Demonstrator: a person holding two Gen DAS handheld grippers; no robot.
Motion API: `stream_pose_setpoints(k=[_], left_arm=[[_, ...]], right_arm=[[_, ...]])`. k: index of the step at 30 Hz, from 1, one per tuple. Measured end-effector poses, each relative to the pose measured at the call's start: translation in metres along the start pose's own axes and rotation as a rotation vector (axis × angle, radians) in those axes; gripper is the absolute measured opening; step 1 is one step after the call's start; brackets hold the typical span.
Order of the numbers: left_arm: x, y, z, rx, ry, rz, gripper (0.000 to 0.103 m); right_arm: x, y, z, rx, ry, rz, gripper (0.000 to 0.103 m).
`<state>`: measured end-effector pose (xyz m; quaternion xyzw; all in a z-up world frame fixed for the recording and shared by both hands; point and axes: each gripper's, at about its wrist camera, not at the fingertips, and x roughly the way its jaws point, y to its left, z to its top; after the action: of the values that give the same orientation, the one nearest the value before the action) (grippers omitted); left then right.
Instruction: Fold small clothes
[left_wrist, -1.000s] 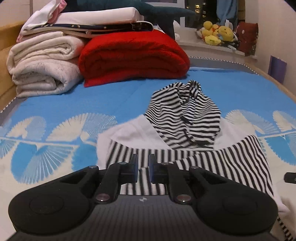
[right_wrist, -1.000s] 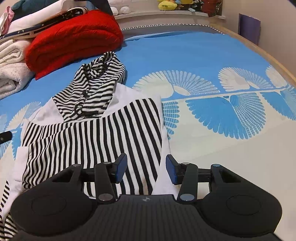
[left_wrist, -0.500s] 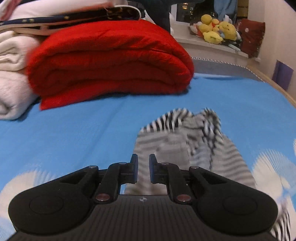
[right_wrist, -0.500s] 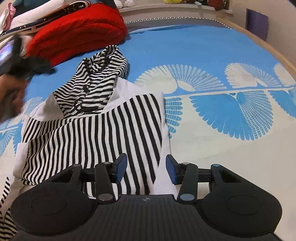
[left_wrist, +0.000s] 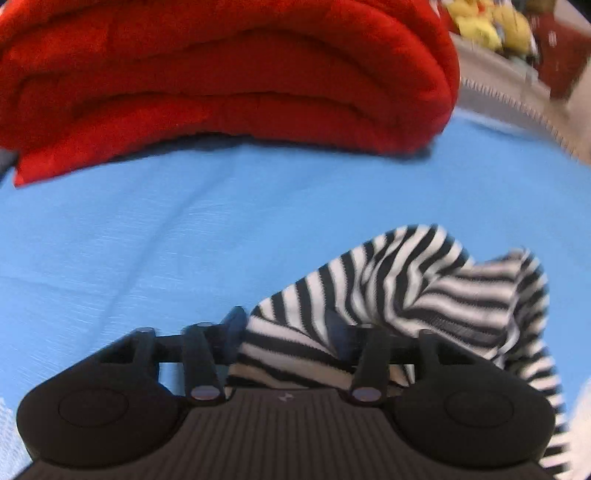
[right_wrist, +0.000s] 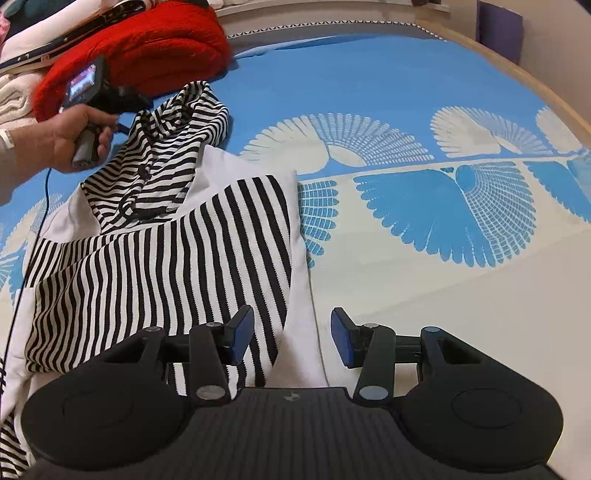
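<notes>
A black-and-white striped hoodie (right_wrist: 166, 258) lies flat on the blue bed sheet (right_wrist: 369, 81), its hood (right_wrist: 173, 140) pointing toward the far pillows. In the left wrist view my left gripper (left_wrist: 286, 328) sits low at the hood (left_wrist: 406, 280). Its jaws stand apart and the bunched striped fabric lies between the fingers, with no visible pinch. In the right wrist view a hand (right_wrist: 74, 136) holds that gripper beside the hood. My right gripper (right_wrist: 291, 336) hovers open over the hoodie's lower right edge, with white fabric under the gap and nothing gripped.
A folded red blanket (left_wrist: 221, 74) lies just beyond the hood, with white towels (right_wrist: 14, 99) stacked to its left. Plush toys (left_wrist: 487, 22) sit on a ledge behind. The bed's wooden rim (right_wrist: 535, 85) curves along the right side.
The left gripper has swept forward from the hoodie's lower part to the hood and dropped lower. Its jaws have spread, and the hood is between them. The right gripper has barely moved.
</notes>
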<state>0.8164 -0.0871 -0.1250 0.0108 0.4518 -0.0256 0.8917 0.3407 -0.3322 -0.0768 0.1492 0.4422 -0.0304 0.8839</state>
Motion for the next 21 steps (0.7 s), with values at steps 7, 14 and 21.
stream_pose_setpoints(k=[7, 14, 21], left_arm=[[-0.100, -0.004, -0.022, 0.128, -0.202, -0.117, 0.003], [-0.322, 0.016, -0.180, 0.410, -0.377, -0.367, 0.003], [-0.421, 0.096, -0.298, 0.110, -0.151, -0.397, 0.031]], right_arm=[[-0.010, -0.005, 0.002, 0.019, -0.016, 0.003, 0.048], [-0.035, -0.014, 0.016, 0.128, -0.094, 0.021, 0.048], [-0.066, -0.014, 0.021, 0.207, -0.181, 0.096, 0.048]])
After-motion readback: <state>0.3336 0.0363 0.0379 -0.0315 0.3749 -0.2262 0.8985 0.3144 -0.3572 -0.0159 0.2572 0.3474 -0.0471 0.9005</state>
